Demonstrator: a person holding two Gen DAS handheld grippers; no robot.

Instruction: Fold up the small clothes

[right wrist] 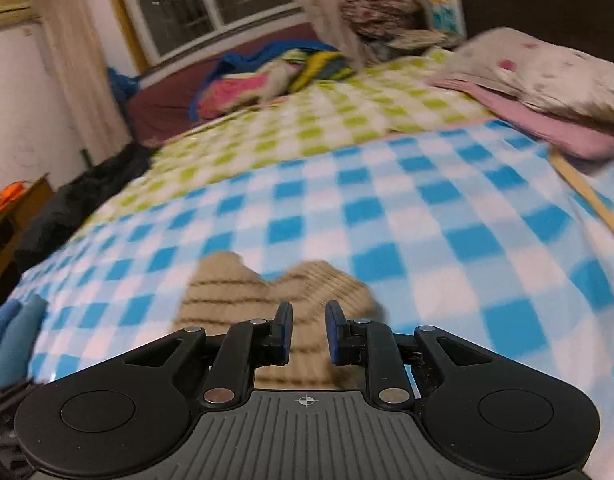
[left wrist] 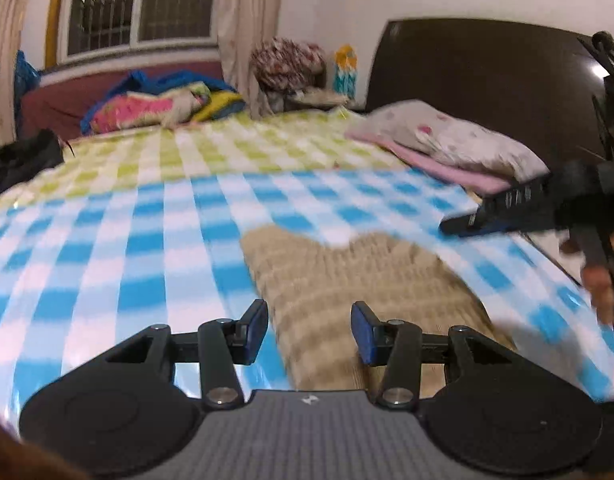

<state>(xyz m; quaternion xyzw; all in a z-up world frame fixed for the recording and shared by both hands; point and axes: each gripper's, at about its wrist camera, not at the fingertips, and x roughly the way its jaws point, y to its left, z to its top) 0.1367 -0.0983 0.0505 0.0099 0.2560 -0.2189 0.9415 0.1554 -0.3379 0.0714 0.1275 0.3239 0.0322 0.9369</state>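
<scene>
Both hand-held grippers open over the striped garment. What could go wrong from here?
1. Both views are motion-blurred, so the beige garment's edges are hard to place; a grasp may miss.
2. It lies flat on the checked blanket; the right hand-held gripper could pinch blanket along with it.
3. The left hand-held gripper is open wide above mid-fabric, so it may bunch cloth rather than catch an edge.

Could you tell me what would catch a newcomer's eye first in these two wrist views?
The bright blue-and-white checked blanket fills the middle of both views, with a beige striped garment lying on it right in front of the open left gripper and the open right gripper. Behind it lies a green checked blanket, with a spotted pillow at the right by the dark headboard.
</scene>
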